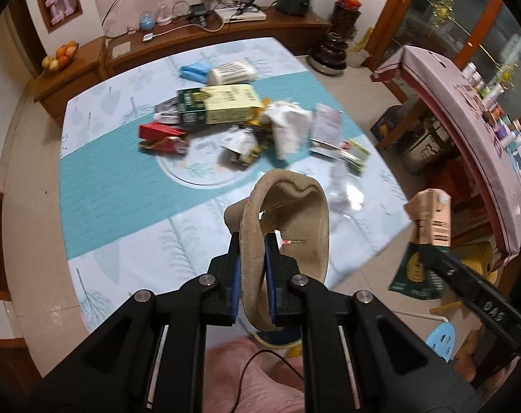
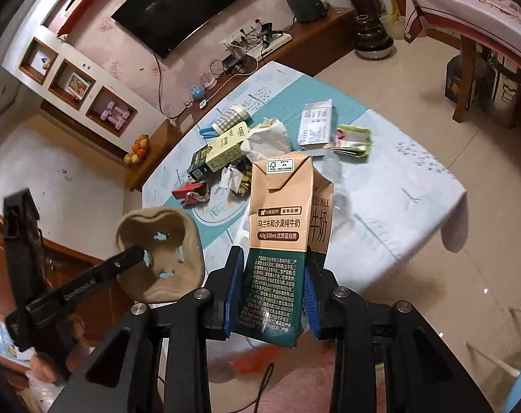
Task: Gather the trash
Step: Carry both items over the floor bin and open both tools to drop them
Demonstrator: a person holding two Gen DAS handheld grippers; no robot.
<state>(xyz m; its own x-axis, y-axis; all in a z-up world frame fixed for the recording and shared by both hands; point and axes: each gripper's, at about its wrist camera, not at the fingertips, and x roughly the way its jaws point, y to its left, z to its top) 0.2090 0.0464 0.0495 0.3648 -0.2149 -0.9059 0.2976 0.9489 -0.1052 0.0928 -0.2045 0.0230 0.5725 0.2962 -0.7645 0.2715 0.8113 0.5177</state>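
My left gripper [image 1: 254, 241] is shut on the rim of a tan pulp cup-holder tray [image 1: 291, 216], held above the near edge of the table; the tray also shows in the right wrist view [image 2: 160, 254]. My right gripper [image 2: 274, 258] is shut on a tan-and-green milk carton [image 2: 281, 227], held upright above the table's near side; the carton also shows in the left wrist view [image 1: 432, 220]. A pile of trash lies on the table: a green-yellow box [image 1: 219, 103], red wrappers [image 1: 162, 136], crumpled white paper [image 1: 288, 127], a white leaflet box [image 2: 315, 124] and a clear plastic piece [image 1: 343, 189].
The table has a light blue cloth [image 1: 122, 172]. A checked cylinder [image 1: 231, 72] and blue pack [image 1: 195, 70] lie at its far side. A wooden TV cabinet [image 1: 226, 31] stands behind, a second covered table [image 1: 466, 110] to the right, and a blue stool [image 1: 441, 339] near me.
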